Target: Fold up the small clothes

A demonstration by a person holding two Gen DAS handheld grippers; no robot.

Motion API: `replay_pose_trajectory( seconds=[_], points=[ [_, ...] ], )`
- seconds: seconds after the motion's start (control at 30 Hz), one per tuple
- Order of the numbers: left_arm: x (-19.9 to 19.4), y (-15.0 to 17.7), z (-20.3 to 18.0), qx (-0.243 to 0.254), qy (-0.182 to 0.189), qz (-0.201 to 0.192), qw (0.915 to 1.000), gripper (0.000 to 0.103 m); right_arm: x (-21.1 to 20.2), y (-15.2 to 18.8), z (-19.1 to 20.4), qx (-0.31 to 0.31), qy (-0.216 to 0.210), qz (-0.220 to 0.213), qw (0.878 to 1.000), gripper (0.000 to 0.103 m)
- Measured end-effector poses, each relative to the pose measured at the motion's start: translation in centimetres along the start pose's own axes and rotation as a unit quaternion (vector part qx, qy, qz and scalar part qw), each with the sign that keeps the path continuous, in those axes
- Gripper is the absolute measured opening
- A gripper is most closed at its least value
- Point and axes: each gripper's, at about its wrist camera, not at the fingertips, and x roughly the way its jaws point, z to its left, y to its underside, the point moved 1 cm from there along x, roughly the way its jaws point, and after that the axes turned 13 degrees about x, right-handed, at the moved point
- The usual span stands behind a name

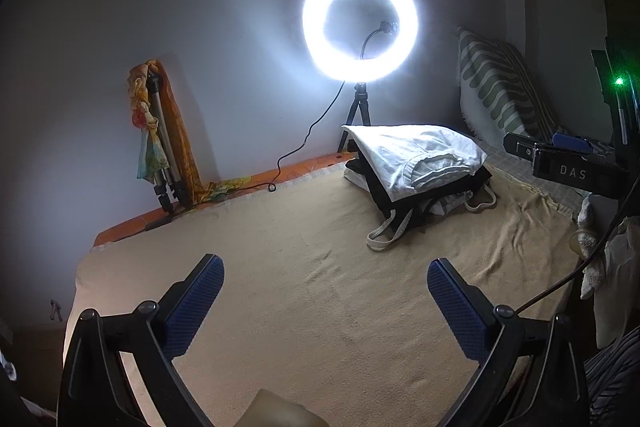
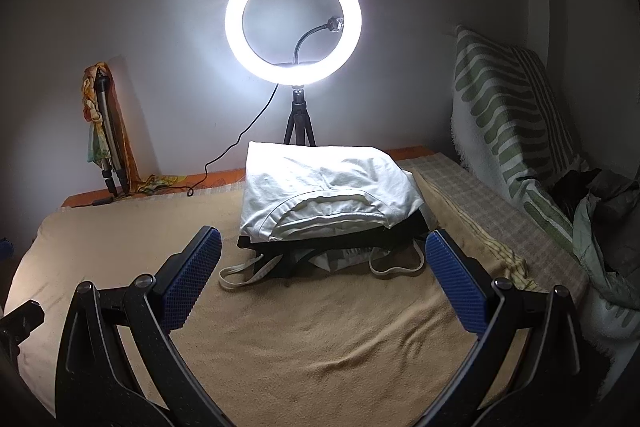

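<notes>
Blue ribbed pads (image 2: 192, 277) frame our view on both sides, and between them we see only the tan blanket (image 2: 320, 355). Our right gripper (image 2: 322, 277) hangs spread wide with nothing in it, as does our left gripper (image 1: 324, 307).

From the right gripper, the stack of folded clothes (image 2: 320, 211) sits at twelve o'clock, near the fingertips, its white T-shirt (image 2: 324, 183) on top with the collar facing us and its long side running nine to three. Pale straps (image 2: 240, 273) trail out beneath it toward us. From the left gripper the same stack lies at about one o'clock, well apart.

We judge the right hand nearer, so any touch on the stack falls to it. We see a heap of unfolded cloth (image 2: 600, 219) at three o'clock, likely the next source.
</notes>
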Motion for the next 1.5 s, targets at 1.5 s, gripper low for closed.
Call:
replay_pose_trajectory(
  seconds=[1.5],
  points=[
    [-0.4, 0.3, 0.2, -0.005, -0.003, 0.002, 1.0, 0.103, 0.6, 0.8, 1.1, -0.008, -0.012, 0.006, 1.0, 0.103]
  ],
)
